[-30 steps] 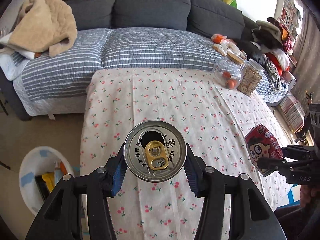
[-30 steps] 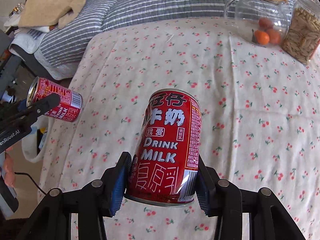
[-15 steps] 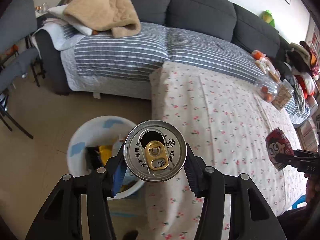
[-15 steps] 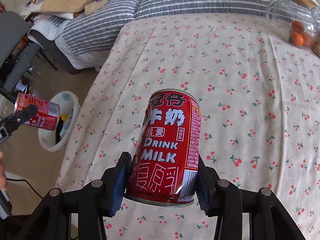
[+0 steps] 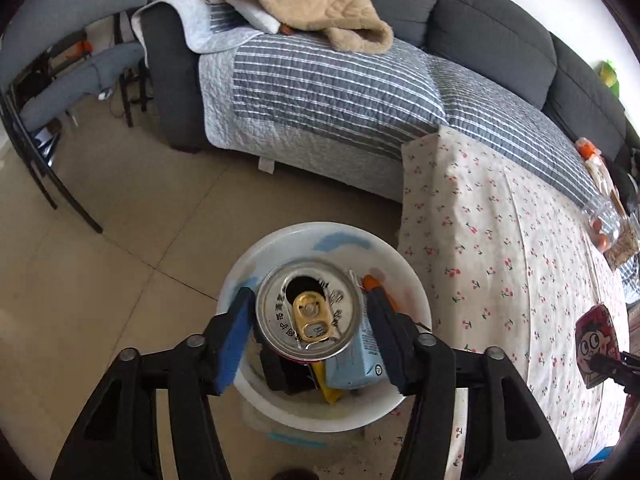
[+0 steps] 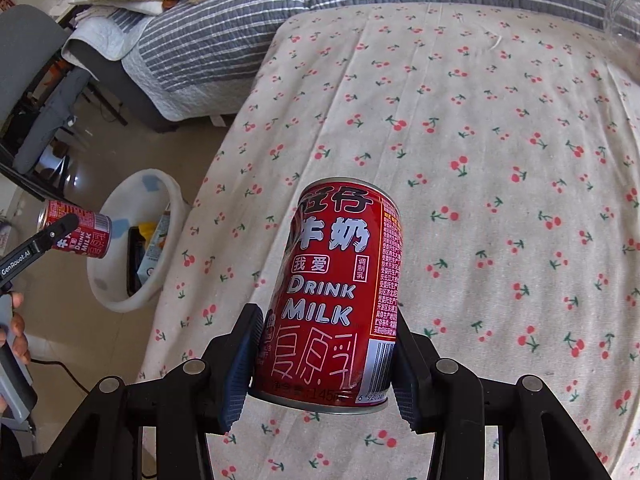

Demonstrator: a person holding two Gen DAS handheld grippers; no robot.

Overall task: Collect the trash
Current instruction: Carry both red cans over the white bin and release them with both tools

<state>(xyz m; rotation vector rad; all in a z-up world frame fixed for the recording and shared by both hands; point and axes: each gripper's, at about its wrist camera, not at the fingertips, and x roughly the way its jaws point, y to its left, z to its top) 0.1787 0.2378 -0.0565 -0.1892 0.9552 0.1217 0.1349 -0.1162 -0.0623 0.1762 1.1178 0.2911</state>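
Opened can, its gold pull-tab facing up, sits between the fingers of the left gripper, whose jaws have just been opening. A sliver of daylight shows on either side, so the blue pads no longer press the metal. Directly beneath that claw stands the white bin, with a pale blue carton and other litter already inside. From the other hand's view, the same can tilts over the bin's rim, beside the claw's black finger.

The right gripper is clamped on a red milk can, both pads tight against its lower sides, the can standing upright beyond the fingers. Below and ahead of this claw spreads the cherry-print tablecloth; the bin lies well off to its left, down on the floor. A grey sofa stretches beyond both.
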